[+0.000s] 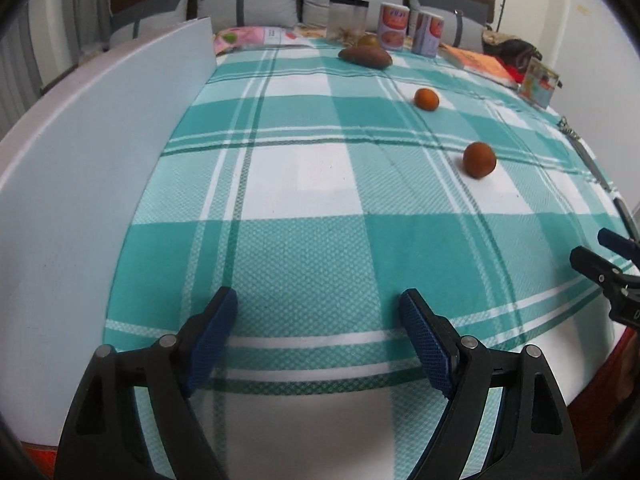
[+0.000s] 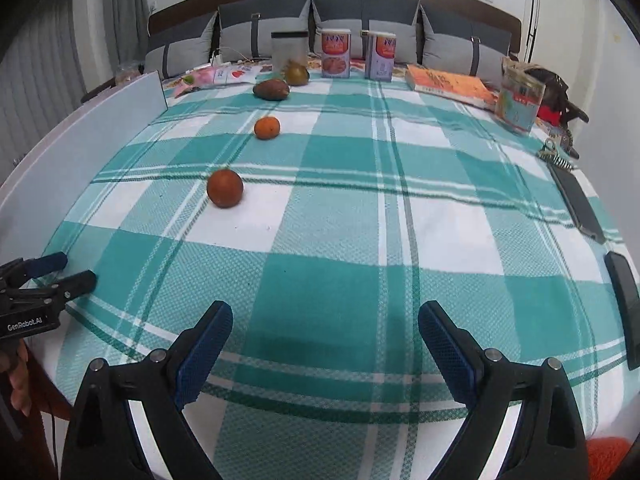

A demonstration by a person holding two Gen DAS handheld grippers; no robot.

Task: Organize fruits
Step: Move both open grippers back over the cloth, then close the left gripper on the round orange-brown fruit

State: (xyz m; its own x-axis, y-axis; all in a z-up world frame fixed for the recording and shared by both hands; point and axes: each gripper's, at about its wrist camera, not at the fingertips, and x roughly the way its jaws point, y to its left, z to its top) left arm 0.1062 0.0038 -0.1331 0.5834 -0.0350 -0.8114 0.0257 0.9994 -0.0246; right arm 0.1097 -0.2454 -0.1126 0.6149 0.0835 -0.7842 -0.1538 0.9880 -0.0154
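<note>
Teal-and-white cloth: a checked blanket is covering the bed.
Left wrist view, left gripper: jaws are standing apart over the near edge with only cloth between them.
Left wrist view, fruits: a round orange fruit is lying toward the right edge; a smaller orange fruit is sitting farther back; a brown oblong fruit is resting near the far edge.
Right wrist view, right gripper: jaws are standing apart, holding nothing.
Right wrist view, fruits: all are sitting left of centre; a greenish fruit is touching the far edge's jar.
</note>
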